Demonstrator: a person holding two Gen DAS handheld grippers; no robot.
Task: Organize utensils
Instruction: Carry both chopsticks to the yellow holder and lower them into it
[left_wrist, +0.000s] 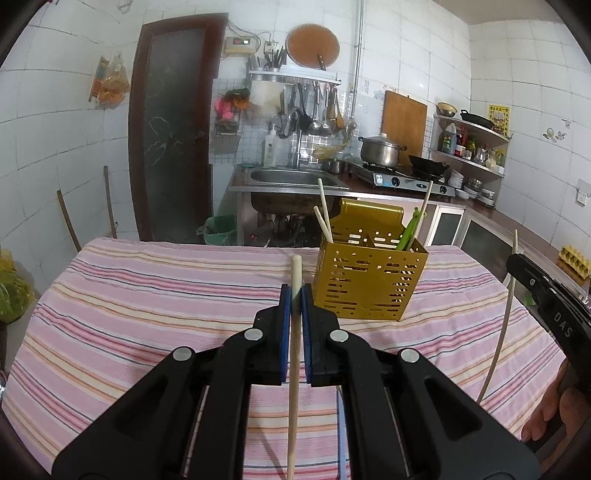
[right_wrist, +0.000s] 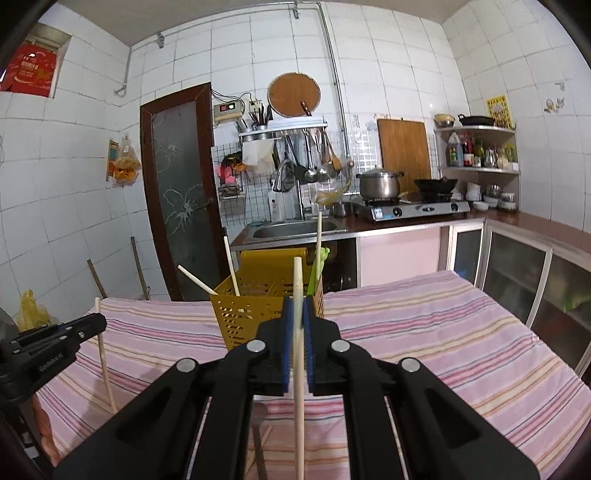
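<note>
Striped cotton, pink with orange and dark lines, covers the one table (left_wrist: 147, 295) we work over, and it lies a little rumpled below both grippers.

We count one yellow holder (left_wrist: 369, 284), a square box of perforated sheet metal with a taller back flap and inner dividers. From the left gripper (left_wrist: 296, 295) it stands just ahead and to the right on the cloth; from the right gripper (right_wrist: 297, 314) it stands straight ahead, partly hidden behind the fingertips.

We carry two black grippers with blue pads. Both are clamped tight, each on one pale wooden chopstick. The left one's chopstick (left_wrist: 295, 369) runs upright between the pads, its rounded tip just above them. The right one's chopstick (right_wrist: 298, 369) does the same, its tip rising in front of the holder. Each gripper shows at the edge of the other's view, its stick hanging down towards the cloth.

In the holder we count three more plain wooden chopsticks: two leaning out to the left (left_wrist: 322, 206), one tilted right (left_wrist: 424, 206). Beside that last one stands a single green plastic utensil (left_wrist: 410, 229) with a small frog-like head. That makes five slim, round sticks in all. A grey metal utensil handle (right_wrist: 258, 424) lies on the cloth under the right gripper; its kind we cannot tell.
</note>
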